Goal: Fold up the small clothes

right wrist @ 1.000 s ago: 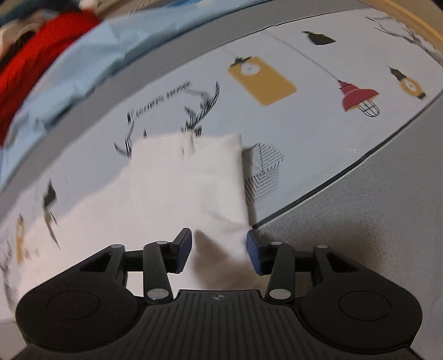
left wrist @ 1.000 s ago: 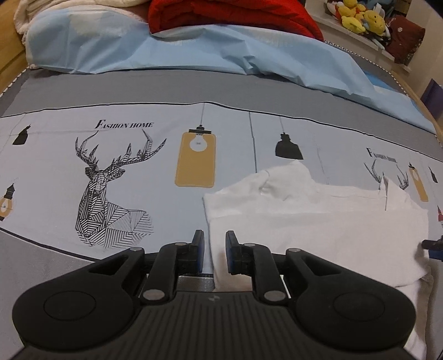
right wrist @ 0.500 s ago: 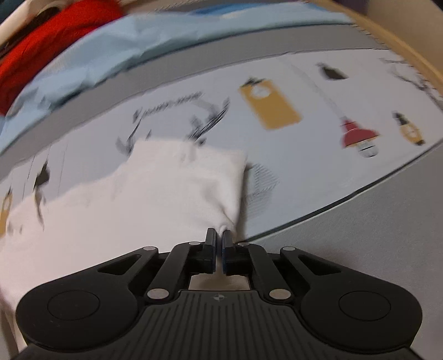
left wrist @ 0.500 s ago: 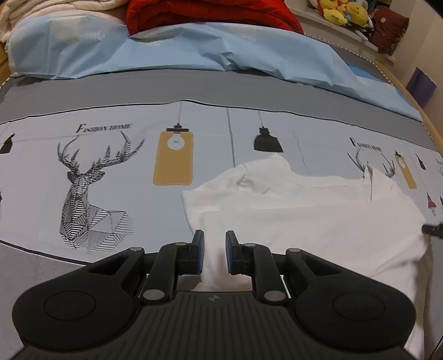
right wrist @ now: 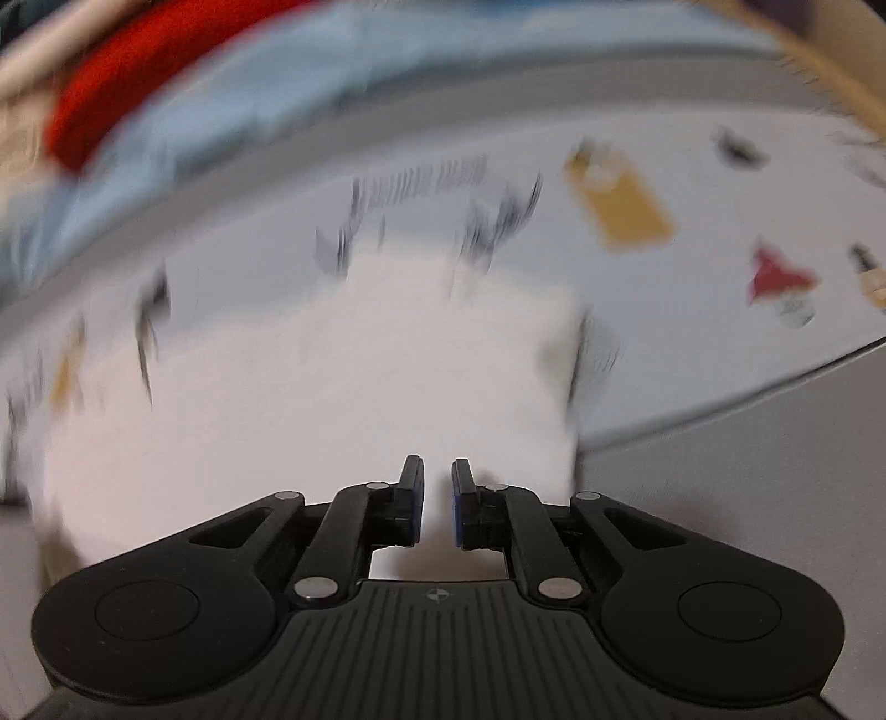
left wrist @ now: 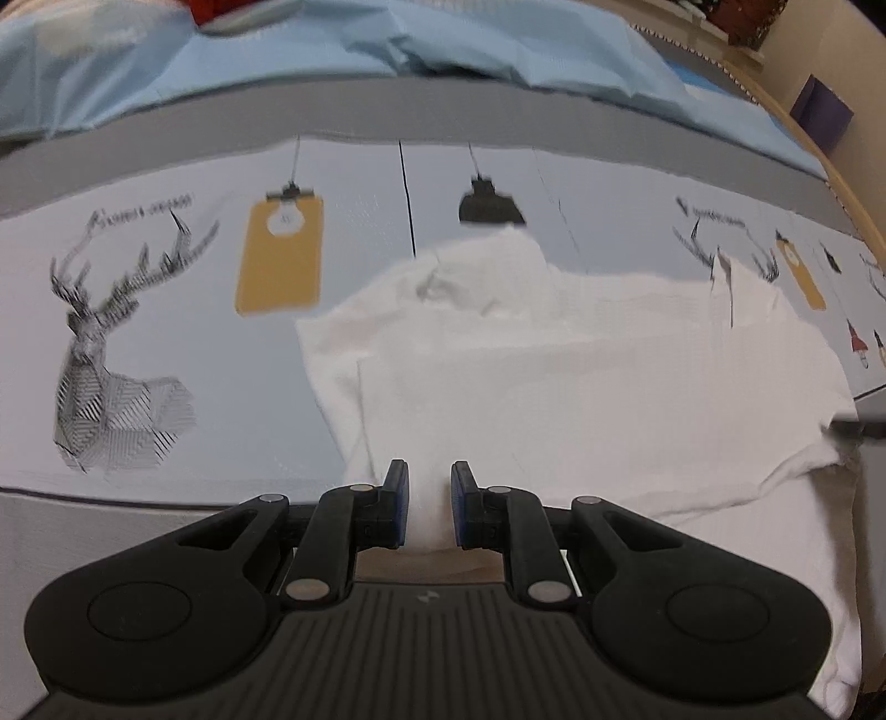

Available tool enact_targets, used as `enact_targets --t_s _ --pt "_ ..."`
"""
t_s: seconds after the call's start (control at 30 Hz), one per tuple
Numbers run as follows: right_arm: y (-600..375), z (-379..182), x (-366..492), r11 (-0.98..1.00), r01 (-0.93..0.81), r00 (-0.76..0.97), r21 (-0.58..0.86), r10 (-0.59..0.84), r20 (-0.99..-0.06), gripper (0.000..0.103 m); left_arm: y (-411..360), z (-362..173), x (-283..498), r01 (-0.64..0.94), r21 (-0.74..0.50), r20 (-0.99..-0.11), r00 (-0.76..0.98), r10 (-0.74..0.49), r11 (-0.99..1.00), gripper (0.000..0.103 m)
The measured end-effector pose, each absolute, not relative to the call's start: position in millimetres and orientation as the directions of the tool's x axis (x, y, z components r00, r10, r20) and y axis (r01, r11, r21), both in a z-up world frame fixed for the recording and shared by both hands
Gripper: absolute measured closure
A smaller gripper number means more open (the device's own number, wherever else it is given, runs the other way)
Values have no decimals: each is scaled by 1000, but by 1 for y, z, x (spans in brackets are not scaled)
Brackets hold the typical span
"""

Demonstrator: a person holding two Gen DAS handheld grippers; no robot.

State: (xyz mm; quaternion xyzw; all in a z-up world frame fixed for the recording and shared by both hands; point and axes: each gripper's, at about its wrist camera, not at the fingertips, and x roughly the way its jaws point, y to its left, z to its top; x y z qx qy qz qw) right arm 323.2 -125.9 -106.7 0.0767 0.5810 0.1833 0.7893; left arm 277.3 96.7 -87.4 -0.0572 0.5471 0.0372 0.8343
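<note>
A small white garment (left wrist: 554, 376) lies spread on the printed bedsheet (left wrist: 166, 266), its near edge lifted. My left gripper (left wrist: 429, 487) has its jaws narrowly apart with the garment's near-left hem between them. My right gripper (right wrist: 437, 482) is nearly shut with white cloth (right wrist: 310, 399) of the garment's near-right corner between its pads. The right wrist view is heavily blurred. The tip of the right gripper shows at the right edge of the left wrist view (left wrist: 858, 429).
A crumpled light blue quilt (left wrist: 443, 50) lies across the back of the bed, with a red blanket (right wrist: 127, 94) behind it. The bed's wooden edge (left wrist: 830, 160) runs along the right. A grey band of sheet (right wrist: 747, 476) lies near me.
Both grippers moved in over the garment's near edge. The right gripper went from wide open to closed on the corner, and now pulls it with fast motion. The left view shifted right.
</note>
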Motion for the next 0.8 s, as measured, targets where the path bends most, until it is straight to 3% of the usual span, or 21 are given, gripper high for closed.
enact_targets --t_s 0.07,0.23,0.37,0.5,0.6,0.63,0.67,0.8 --pt "-124 -131 320 943 -208 185 261 300 -936 95 98 -102 277 -126 -47 -932 363 2 991 86" --pt "-133 -116 320 934 -189 222 304 343 -913 92 97 -108 273 -109 15 -941 334 51 994 85" --pt "-129 -118 319 938 -228 244 263 316 -917 90 93 -101 271 -94 -13 -919 394 25 996 69" --pt "-132 -128 316 948 -208 217 242 286 -933 90 88 -124 268 -75 63 -941 326 85 995 68" --pt "-136 -106 309 942 -209 280 262 315 -907 69 80 -107 262 -60 76 -930 355 93 995 62" --pt "-136 -96 305 942 -214 308 260 317 -897 64 78 -99 258 -57 69 -921 379 85 996 54" --pt "-137 -88 300 941 -222 332 257 321 -887 62 75 -92 254 -57 65 -911 405 83 996 45" --pt "-137 -61 283 929 -248 369 276 354 -859 62 65 -61 230 -49 59 -862 501 75 997 40"
